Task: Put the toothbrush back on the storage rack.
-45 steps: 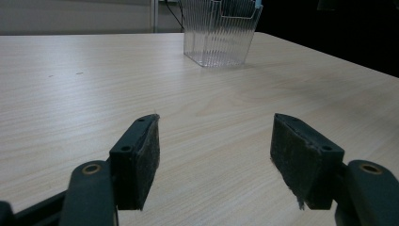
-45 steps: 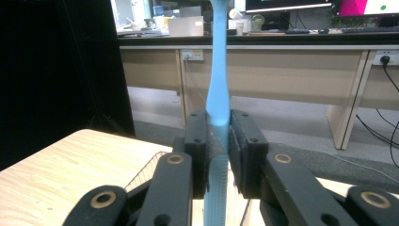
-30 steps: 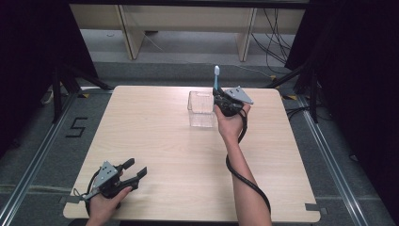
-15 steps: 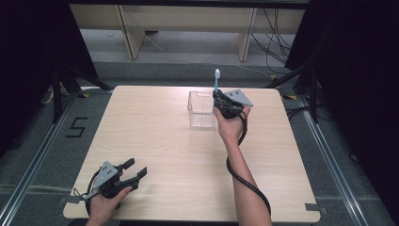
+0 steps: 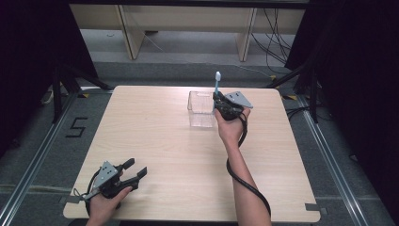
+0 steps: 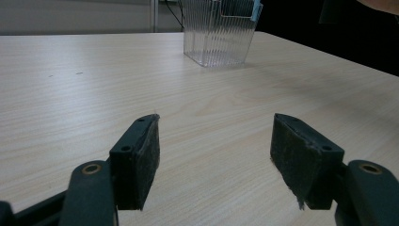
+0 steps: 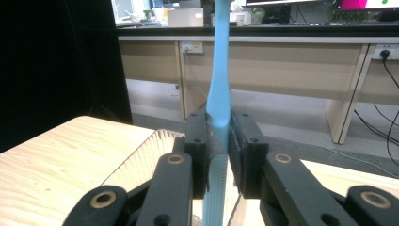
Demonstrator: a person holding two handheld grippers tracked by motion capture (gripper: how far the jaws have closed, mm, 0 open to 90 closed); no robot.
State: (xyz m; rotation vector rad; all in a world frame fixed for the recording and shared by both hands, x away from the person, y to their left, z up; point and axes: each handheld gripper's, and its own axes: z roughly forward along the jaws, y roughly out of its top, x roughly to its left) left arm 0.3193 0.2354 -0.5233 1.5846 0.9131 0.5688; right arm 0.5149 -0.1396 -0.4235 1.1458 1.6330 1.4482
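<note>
My right gripper (image 5: pixel 221 101) has its jaws clamped on a light-blue toothbrush (image 5: pixel 217 84), a slim plastic handle standing upright with a white head at the top; in the right gripper view the ribbed lower handle (image 7: pixel 217 188) runs down between the black pads, which press on it from both sides. It sits at the far side of the table, just at the right edge of a clear plastic bin (image 5: pixel 201 109), a rectangular box with fine vertical ribs in its walls (see-through, looks empty from the left gripper view (image 6: pixel 219 30)). My left gripper (image 5: pixel 123 175) rests at the near left corner of the table, well apart from the bin, jaws spread wide with nothing between them; its pads (image 6: pixel 143 157) are matte black blocks, a bit frayed at the edges. Grey three-cornered plates sit on top of both grippers, and a thick black cable (image 5: pixel 244 181) loops along my right forearm. The table (image 5: pixel 160 136) is pale wood-grain laminate, smooth, square with rounded corners. Grey floor around it, metal rails at both sides, a "5" (image 5: pixel 77 127) marked in black tape on the floor at the left. Beyond the table are beige desks (image 7: pixel 291 70) with a wall socket, cables on the floor, black curtains at both sides.
</note>
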